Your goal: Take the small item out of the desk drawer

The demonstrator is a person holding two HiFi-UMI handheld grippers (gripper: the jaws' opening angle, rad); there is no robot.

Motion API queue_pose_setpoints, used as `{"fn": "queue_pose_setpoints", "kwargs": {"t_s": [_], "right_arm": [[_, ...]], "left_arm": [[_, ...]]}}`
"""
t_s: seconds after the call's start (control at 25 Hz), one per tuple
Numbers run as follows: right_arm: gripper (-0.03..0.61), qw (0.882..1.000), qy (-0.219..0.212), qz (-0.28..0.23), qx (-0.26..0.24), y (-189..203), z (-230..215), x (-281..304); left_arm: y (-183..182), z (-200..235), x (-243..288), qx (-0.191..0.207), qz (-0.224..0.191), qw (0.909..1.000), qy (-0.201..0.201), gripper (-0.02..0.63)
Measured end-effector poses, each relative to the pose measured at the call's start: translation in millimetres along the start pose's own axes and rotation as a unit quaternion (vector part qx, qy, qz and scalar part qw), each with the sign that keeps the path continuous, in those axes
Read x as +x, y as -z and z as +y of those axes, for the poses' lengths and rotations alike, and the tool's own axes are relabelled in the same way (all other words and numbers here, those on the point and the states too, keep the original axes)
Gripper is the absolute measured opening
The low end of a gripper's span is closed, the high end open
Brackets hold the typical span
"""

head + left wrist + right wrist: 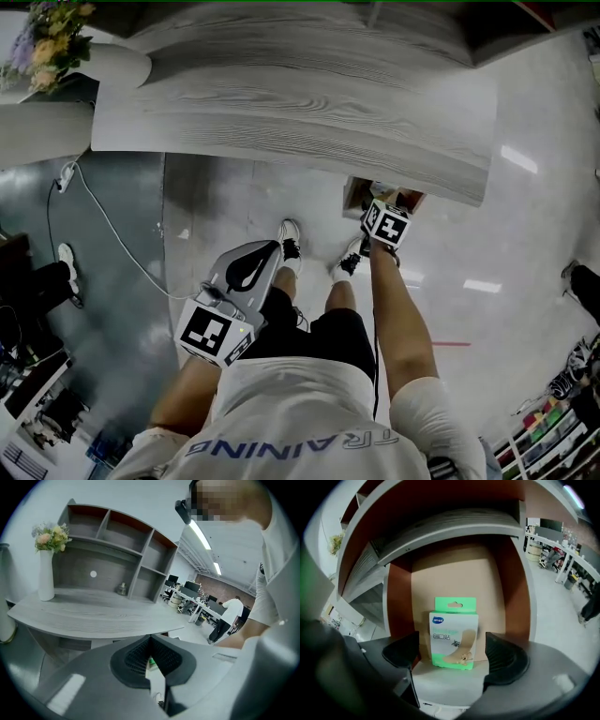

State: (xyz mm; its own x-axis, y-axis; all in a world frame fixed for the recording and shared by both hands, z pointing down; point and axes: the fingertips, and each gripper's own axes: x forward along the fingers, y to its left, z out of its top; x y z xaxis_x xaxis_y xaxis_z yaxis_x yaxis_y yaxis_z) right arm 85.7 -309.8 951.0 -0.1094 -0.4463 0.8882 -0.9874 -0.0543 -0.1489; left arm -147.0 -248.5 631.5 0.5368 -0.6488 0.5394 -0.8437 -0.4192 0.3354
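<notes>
A small green and white box of plasters (453, 634) lies flat on the tan bottom of the open desk drawer (454, 573). My right gripper (452, 651) is open around it. Its two dark pads (403, 651) stand on either side of the box with a small gap at each side. In the head view the right gripper (380, 202) reaches into the drawer (356, 195) under the grey desk's front edge. My left gripper (267, 251) hangs low at the person's left side, away from the desk. Its jaws are shut with nothing gripped, and in its own view the left gripper (151, 660) points at the desk.
The grey wood-grain desk (291, 103) carries a white vase of flowers (45, 573) and a shelf unit (117, 555). A white cable (103, 225) runs across the floor at the left. The person's feet (289, 239) stand just before the drawer. Office desks and a person (229, 616) are far behind.
</notes>
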Motion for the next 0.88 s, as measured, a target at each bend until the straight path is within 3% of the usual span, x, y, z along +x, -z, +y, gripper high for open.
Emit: {"fn": "queue_pose_setpoints", "kwargs": {"t_s": [0.36,0.48,0.88], "right_arm": [[0.406,0.999,0.034,0.021,0.011,2,-5,14],[0.36,0.999,0.036,0.027,0.008,5,-6,14],[0.356,0.999,-0.019,-0.042,-0.005,-12,6,-39]], "left_arm": [[4,10,1,-0.011,0.005,0.9999,0.001,0.002],[3,13,0,-0.011,0.004,0.9999,0.001,0.002],[-11,1,-4,-0.006,-0.017,0.9998,0.011,0.002]]}}
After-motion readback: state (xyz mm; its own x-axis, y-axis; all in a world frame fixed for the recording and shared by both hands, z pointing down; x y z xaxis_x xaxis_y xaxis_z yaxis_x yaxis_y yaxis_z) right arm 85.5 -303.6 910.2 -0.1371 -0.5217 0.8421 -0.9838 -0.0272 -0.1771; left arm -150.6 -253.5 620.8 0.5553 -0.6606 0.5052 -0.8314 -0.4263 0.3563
